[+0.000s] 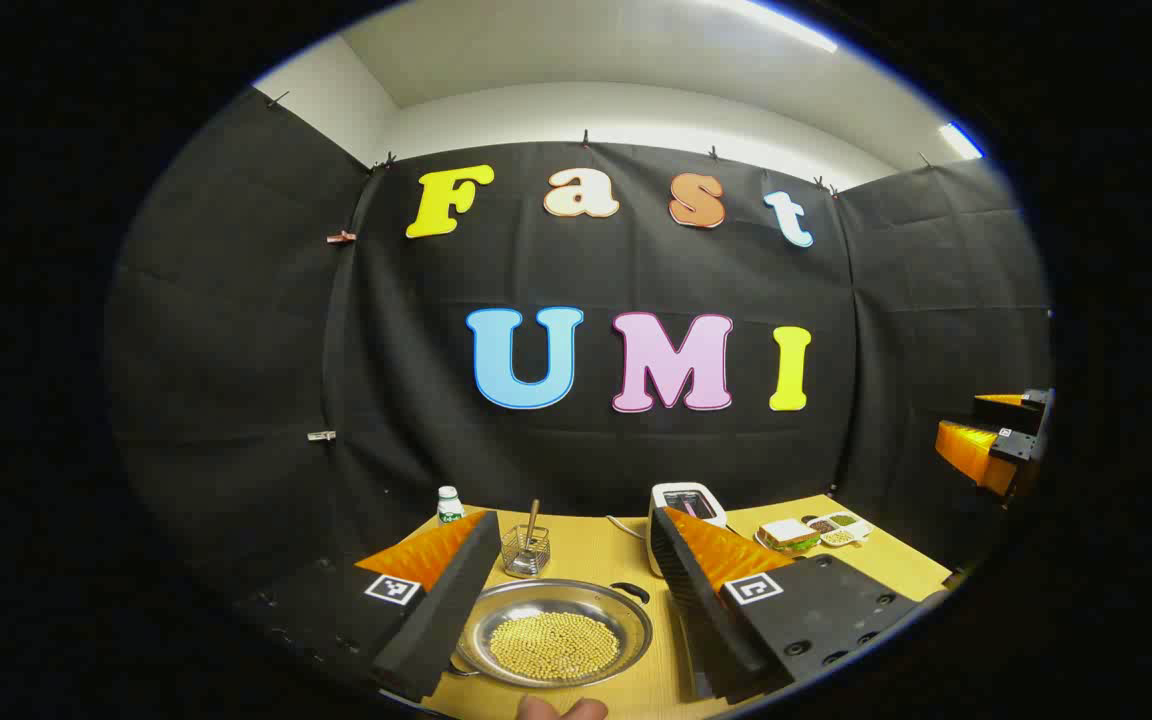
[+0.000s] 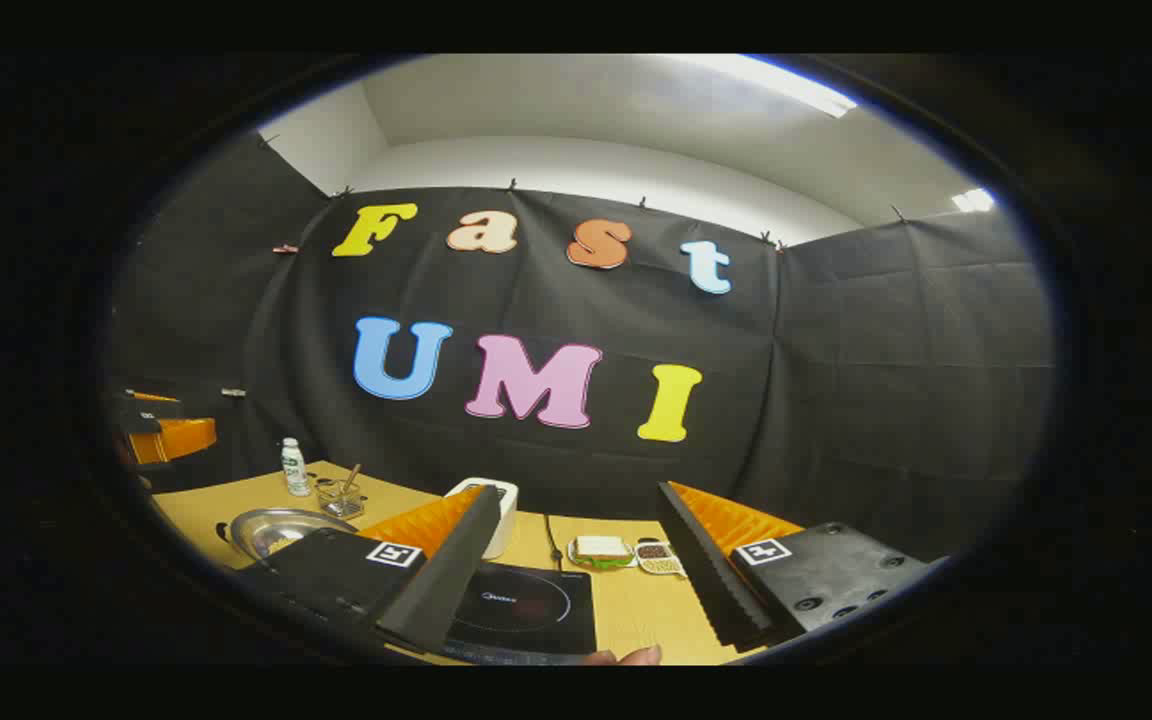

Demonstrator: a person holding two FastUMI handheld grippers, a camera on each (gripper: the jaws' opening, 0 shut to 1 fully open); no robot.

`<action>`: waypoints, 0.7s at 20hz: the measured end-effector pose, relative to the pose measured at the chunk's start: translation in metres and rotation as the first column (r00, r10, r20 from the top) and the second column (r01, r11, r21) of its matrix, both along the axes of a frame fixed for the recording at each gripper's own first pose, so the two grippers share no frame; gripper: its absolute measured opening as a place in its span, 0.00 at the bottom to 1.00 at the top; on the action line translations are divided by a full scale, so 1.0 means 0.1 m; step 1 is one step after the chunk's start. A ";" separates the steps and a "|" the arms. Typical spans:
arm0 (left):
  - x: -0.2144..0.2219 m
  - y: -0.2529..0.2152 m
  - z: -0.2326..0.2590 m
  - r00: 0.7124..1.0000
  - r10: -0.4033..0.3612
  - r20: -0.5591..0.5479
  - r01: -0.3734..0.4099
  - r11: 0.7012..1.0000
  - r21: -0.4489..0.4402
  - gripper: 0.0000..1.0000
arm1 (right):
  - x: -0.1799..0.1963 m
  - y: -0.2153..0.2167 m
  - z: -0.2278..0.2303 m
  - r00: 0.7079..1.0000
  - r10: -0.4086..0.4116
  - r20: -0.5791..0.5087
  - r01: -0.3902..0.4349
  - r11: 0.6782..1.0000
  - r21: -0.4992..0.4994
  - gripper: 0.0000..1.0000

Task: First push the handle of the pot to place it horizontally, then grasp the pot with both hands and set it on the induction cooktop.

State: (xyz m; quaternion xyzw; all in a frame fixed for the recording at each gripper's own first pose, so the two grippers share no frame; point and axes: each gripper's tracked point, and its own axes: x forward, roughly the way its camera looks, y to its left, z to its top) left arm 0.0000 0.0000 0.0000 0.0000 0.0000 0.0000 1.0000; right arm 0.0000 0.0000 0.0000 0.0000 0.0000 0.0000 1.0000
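— So, which step is in hand?
— I'd say the first: nothing is gripped yet. In the left gripper view the left gripper [image 1: 571, 590] hangs wide open and empty, low in the frame, with the pot [image 1: 556, 630] of yellow beans on the table [image 1: 596, 545] between its fingers.
— And the handle?
— The black handle [image 1: 631, 592] sits at the pot's upper right rim, at a slant.
— The other tool?
— The right gripper [image 2: 581, 580] is also spread and empty, above the induction cooktop [image 2: 526, 610] at bottom centre; the pot lies at lower left there.
— Next?
— Probably lowering a finger beside the handle and nudging it level.
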 end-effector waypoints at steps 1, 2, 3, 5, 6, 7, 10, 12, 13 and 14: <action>0.00 -0.01 0.00 1.000 -0.002 -0.001 0.002 1.000 -0.001 0.94 | 0.00 0.00 0.00 1.000 -0.002 0.003 0.002 1.000 -0.002 0.98; 0.00 -0.01 -0.01 1.000 -0.002 -0.002 0.002 1.000 -0.003 0.94 | 0.01 0.01 0.00 1.000 -0.002 0.006 0.002 1.000 0.000 0.98; 0.00 -0.01 -0.01 1.000 -0.003 -0.003 0.003 1.000 -0.006 0.94 | 0.01 0.01 -0.01 1.000 -0.004 0.006 0.004 1.000 0.001 0.98; 0.00 -0.02 -0.02 1.000 -0.002 -0.004 0.002 1.000 -0.012 0.94 | 0.01 0.01 -0.01 1.000 -0.005 0.003 0.005 1.000 0.003 0.98; 0.01 -0.03 -0.03 1.000 -0.003 -0.006 0.003 1.000 -0.012 0.95 | 0.01 0.01 -0.01 1.000 -0.005 0.003 0.005 1.000 0.005 0.98; 0.01 -0.02 -0.03 1.000 -0.002 -0.007 0.002 1.000 -0.010 0.95 | 0.01 0.01 -0.01 1.000 -0.006 0.004 0.006 1.000 0.005 0.98; 0.01 -0.02 -0.02 1.000 -0.003 -0.005 0.003 1.000 -0.006 0.95 | 0.01 0.01 -0.02 1.000 -0.008 0.005 0.008 1.000 0.006 0.98; 0.02 -0.02 -0.03 1.000 -0.003 -0.005 0.003 1.000 -0.006 0.94 | 0.01 0.00 -0.02 1.000 -0.008 0.005 0.008 1.000 0.007 0.98; 0.03 -0.02 -0.02 1.000 -0.003 -0.005 0.003 1.000 -0.006 0.94 | 0.02 0.01 -0.02 1.000 -0.008 0.005 0.008 1.000 0.007 0.98; 0.03 -0.02 -0.02 1.000 -0.001 -0.004 0.001 1.000 -0.005 0.94 | 0.01 0.01 -0.03 1.000 -0.008 0.003 0.008 1.000 0.006 0.98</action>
